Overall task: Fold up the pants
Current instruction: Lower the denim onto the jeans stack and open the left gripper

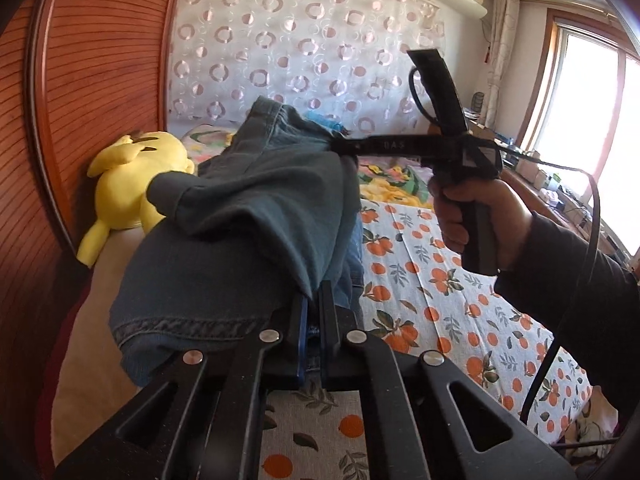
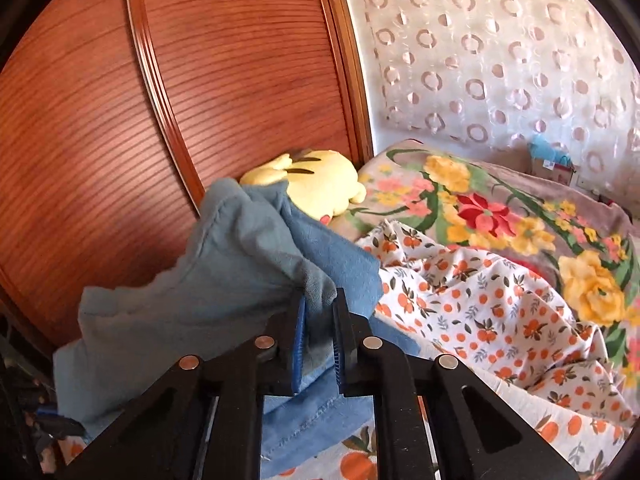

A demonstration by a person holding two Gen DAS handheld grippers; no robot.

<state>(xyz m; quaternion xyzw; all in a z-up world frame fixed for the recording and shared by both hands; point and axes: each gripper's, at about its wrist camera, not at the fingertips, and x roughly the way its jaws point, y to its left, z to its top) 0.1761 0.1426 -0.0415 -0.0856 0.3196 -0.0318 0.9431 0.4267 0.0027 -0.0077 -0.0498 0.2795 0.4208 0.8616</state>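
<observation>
Blue denim pants [image 1: 248, 216] hang bunched in the air above the bed. My left gripper [image 1: 314, 296] is shut on a fold of the denim near a stitched hem. Farther off in the left wrist view, my right gripper [image 1: 340, 145] pinches the far edge of the cloth, its handle held by a hand [image 1: 468, 208] in a dark sleeve. In the right wrist view the pants [image 2: 192, 280] drape to the left, and my right gripper [image 2: 320, 304] is shut on a grey-blue fold with the pads pressing the cloth.
An orange-print sheet [image 1: 440, 292] covers the bed below. A yellow plush toy [image 1: 132, 184] lies by the wooden headboard [image 1: 100, 80]. A flowered blanket [image 2: 500, 216] is heaped at the far side. A cable [image 1: 576, 280] hangs from the right gripper.
</observation>
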